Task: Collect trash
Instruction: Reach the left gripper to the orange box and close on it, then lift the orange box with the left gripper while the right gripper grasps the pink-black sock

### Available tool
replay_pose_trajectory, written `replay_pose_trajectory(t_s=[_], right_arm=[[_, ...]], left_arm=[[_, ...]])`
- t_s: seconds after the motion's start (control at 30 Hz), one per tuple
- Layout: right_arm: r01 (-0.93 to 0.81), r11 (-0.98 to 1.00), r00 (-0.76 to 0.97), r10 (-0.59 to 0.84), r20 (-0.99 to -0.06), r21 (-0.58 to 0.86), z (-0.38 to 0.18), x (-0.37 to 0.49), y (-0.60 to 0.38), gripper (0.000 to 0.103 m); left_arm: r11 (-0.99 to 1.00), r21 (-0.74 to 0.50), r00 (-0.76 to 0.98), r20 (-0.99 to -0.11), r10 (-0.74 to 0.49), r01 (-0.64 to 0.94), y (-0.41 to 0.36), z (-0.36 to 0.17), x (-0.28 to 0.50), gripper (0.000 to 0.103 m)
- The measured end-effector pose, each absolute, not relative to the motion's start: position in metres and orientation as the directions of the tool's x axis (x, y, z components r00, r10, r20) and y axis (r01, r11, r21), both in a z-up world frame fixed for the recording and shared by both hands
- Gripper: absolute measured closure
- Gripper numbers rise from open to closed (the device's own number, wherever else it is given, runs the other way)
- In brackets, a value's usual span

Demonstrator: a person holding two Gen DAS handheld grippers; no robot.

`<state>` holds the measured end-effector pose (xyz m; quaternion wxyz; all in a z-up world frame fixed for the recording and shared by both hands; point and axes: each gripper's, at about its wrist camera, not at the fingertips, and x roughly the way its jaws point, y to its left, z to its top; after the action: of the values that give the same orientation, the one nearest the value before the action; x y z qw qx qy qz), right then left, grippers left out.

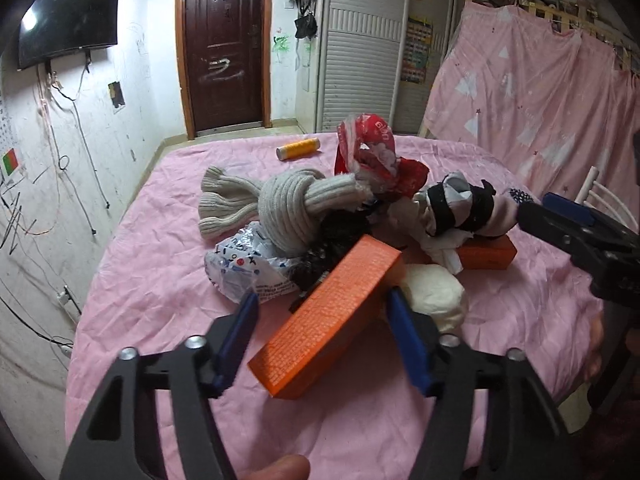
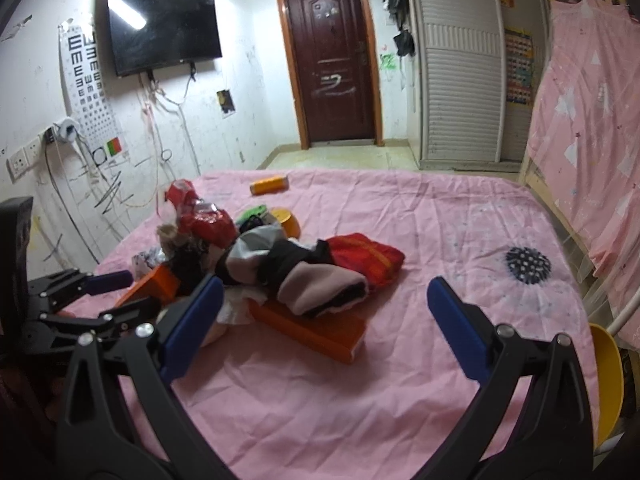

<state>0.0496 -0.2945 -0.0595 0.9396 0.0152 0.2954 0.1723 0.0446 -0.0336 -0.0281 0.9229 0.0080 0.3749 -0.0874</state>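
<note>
On the pink wrinkled bedsheet [image 1: 140,280] that covers the bed, the trash lies in one loose heap: a long orange cardboard box [image 1: 326,322] covered in fine white print, a second orange box [image 1: 486,254] behind it, a crumpled red-and-clear plastic bag [image 1: 370,150], a white plastic bag with blue printing [image 1: 248,266], a knotted grey ribbed knit cloth [image 1: 280,204], a black-and-white rolled fabric bundle [image 1: 460,204] and a white soft lump [image 1: 434,298]. A yellow cylindrical bottle [image 1: 298,148] lies apart, farther back. The left tongs [image 1: 320,310] stand spread wide on either side of the near orange box, one blue pad close to each long face, with no squeeze visible yet. The right tongs [image 2: 326,296] are also spread wide and hold nothing, hanging above the sheet just beside the heap. No bin or collecting bag shows in either view, so the task looks barely begun: everything remains to be picked up, and the box seems the first target. The print on the box is too small to read; the red bag carries white lettering that I cannot make out. An eye chart [image 2: 86,92] of E shapes hangs on the wall.
</note>
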Motion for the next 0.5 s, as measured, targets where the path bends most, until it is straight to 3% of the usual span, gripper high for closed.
replay_pose_trajectory(t_s=[0.03, 0.23, 0.43, 0.5], right_arm=[[-0.32, 0.939, 0.761, 0.335, -0.556, 0.127, -0.06, 0.053, -0.293, 0.004], [-0.37, 0.92, 0.715, 0.372, -0.591, 0.132, -0.061, 0.072, -0.277, 0.005], [-0.406, 0.91, 0.684, 0.36, -0.634, 0.078, -0.062, 0.089, -0.263, 0.005], [-0.416, 0.906, 0.663, 0.362, -0.656, 0.079, -0.065, 0.094, -0.262, 0.013]], left_arm=[[0.983, -0.053, 0.7, -0.695, -0.164, 0.177, -0.034, -0.029, 0.045, 0.059], [0.963, -0.09, 0.688, -0.683, -0.244, 0.253, -0.035, -0.027, 0.039, 0.081], [0.962, -0.073, 0.693, -0.68, -0.241, 0.263, -0.038, -0.026, 0.035, 0.085], [0.959, -0.082, 0.691, -0.677, -0.253, 0.271, -0.038, -0.024, 0.032, 0.086]])
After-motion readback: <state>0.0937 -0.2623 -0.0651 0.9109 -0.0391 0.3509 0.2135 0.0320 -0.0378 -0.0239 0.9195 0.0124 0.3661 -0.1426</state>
